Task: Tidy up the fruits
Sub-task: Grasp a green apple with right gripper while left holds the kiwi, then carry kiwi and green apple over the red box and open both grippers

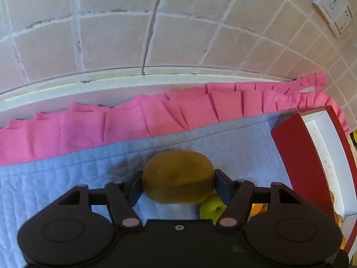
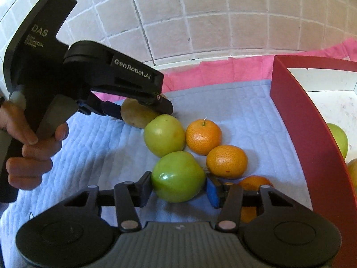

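My left gripper [image 1: 178, 178] is shut on a brown kiwi [image 1: 178, 176], just above the blue cloth [image 1: 67, 169]; it also shows in the right wrist view [image 2: 138, 111] with the kiwi [image 2: 133, 116]. My right gripper [image 2: 178, 188] has its pads against both sides of a green apple [image 2: 178, 176] that rests on the cloth. A second green apple [image 2: 164, 135] and three oranges, the farthest [image 2: 203, 136], lie beside it. A red box [image 2: 312, 138] at the right holds a green apple [image 2: 339, 140].
A pink foam sheet [image 1: 111, 125] lies under the blue cloth, against a white ledge and tiled wall. A wall socket [image 1: 334, 9] is at the upper right. The red box [image 1: 301, 156] shows at the right of the left wrist view.
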Available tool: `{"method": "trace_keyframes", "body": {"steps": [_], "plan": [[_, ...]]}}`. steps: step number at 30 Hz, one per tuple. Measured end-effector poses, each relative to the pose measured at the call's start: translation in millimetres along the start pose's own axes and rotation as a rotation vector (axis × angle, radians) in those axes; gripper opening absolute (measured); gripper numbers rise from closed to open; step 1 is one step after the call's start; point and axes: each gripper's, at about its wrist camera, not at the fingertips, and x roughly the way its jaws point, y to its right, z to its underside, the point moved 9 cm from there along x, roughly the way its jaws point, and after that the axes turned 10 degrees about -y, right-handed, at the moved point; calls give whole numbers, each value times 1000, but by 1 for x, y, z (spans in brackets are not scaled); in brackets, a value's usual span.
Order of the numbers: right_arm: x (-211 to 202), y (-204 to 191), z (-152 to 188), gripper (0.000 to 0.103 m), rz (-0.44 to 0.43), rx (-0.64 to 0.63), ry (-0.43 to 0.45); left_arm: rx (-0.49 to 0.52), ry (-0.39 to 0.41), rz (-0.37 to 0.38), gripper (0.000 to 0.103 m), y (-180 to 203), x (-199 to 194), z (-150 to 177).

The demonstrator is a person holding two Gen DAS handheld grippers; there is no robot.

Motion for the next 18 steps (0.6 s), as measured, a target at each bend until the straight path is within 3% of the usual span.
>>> {"method": "trace_keyframes", "body": {"steps": [10, 18], "plan": [[-21, 8, -12, 52, -42, 41, 70, 9, 68, -96, 78, -1, -17, -1], [-61, 28, -27, 52, -49, 90, 155, 40, 155, -86, 78, 21, -52, -12]]}}
